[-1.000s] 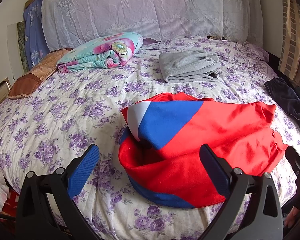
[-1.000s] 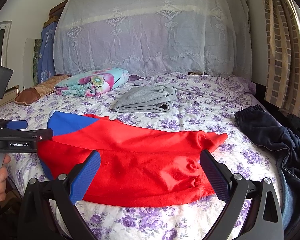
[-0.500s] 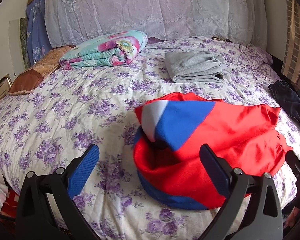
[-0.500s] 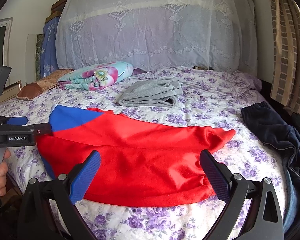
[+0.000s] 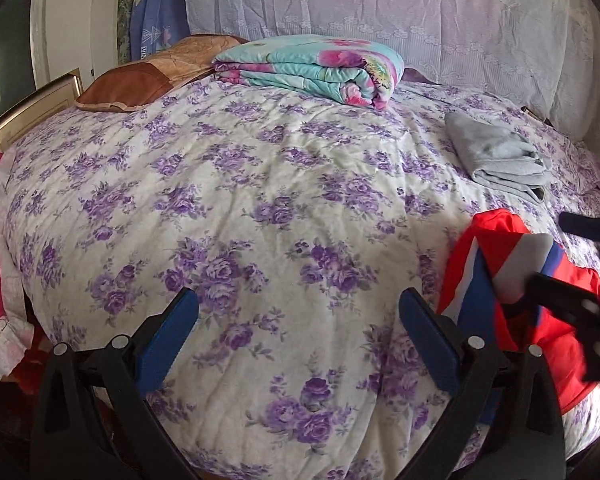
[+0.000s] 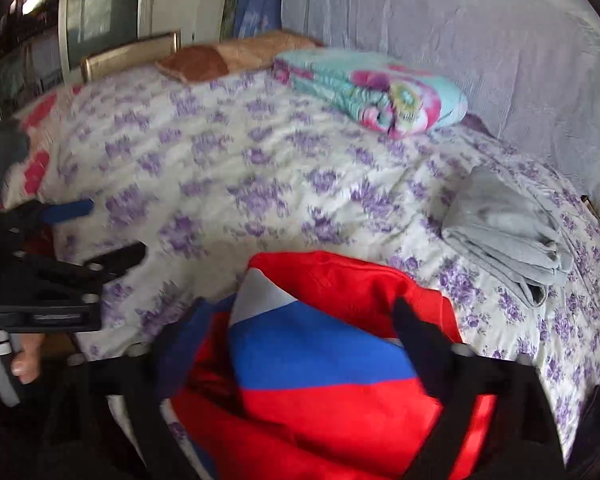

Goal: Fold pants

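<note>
Two grippers work a bed: right gripper (image 6: 300,344) spread wide around red pants (image 6: 320,392), seemingly to gather them; left gripper (image 5: 300,336) wide, empty

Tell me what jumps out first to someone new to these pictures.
The red pants with their blue and white panels, bunched at the near edge of the purple-flowered bedspread, between the open fingers of the right tool. Next, the turquoise and pink folded blanket by the headboard. The left tool hangs open over bare bedspread.
</note>
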Demonstrator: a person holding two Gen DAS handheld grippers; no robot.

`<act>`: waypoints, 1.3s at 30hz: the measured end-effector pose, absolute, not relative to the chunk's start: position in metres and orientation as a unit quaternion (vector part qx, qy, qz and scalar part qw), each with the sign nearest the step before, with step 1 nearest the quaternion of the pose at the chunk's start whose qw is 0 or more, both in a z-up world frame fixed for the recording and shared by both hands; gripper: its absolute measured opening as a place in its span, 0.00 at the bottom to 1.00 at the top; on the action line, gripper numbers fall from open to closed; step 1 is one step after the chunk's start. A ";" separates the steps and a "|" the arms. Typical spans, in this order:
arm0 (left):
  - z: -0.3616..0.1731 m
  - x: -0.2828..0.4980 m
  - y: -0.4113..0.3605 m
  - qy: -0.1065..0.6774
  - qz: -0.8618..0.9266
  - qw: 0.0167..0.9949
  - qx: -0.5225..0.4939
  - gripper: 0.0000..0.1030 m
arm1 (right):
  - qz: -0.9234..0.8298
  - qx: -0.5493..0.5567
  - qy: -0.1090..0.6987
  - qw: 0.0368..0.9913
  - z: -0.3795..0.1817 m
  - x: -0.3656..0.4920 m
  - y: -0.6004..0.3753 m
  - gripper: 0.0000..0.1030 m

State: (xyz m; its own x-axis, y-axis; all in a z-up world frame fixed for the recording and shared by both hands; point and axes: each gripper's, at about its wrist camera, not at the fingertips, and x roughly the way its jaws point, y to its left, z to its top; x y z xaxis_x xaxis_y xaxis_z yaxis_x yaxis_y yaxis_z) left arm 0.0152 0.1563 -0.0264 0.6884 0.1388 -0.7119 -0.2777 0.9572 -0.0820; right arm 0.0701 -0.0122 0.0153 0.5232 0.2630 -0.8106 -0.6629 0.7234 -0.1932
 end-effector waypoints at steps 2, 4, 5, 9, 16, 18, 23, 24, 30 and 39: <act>-0.026 0.014 0.153 0.380 0.105 0.915 -0.086 0.95 | 0.271 -0.216 0.436 0.831 0.016 0.081 -0.032 0.07; -0.024 0.015 0.148 0.376 0.098 0.918 -0.074 0.95 | 0.262 -0.191 0.411 0.852 0.037 0.072 -0.071 0.07; -0.024 0.017 0.144 0.376 0.094 0.919 -0.067 0.95 | 0.254 -0.172 0.402 0.862 0.048 0.064 -0.099 0.07; -0.023 0.038 0.126 0.383 0.054 0.920 -0.059 0.95 | 0.189 -0.095 0.415 0.885 0.052 0.034 -0.209 0.07; 0.002 0.085 0.068 0.385 -0.042 0.921 -0.037 0.95 | 0.095 -0.011 0.533 0.841 -0.035 -0.007 -0.312 0.12; 0.004 0.101 0.050 0.393 -0.065 0.917 -0.016 0.95 | 0.074 -0.006 0.511 0.857 -0.018 -0.011 -0.319 0.30; -0.026 0.137 0.012 0.462 -0.117 0.878 0.029 0.95 | 0.100 0.011 0.403 0.910 0.046 0.008 -0.320 0.78; -0.036 0.140 0.007 0.481 -0.126 0.867 0.032 0.95 | 0.113 0.006 0.403 0.908 0.051 0.020 -0.314 0.79; -0.073 0.135 -0.018 0.537 -0.185 0.823 -0.007 0.94 | 0.155 -0.042 0.501 0.850 0.016 0.104 -0.269 0.86; -0.045 0.105 -0.003 0.477 -0.233 0.845 -0.068 0.19 | 0.151 -0.179 0.459 0.857 0.011 0.076 -0.228 0.06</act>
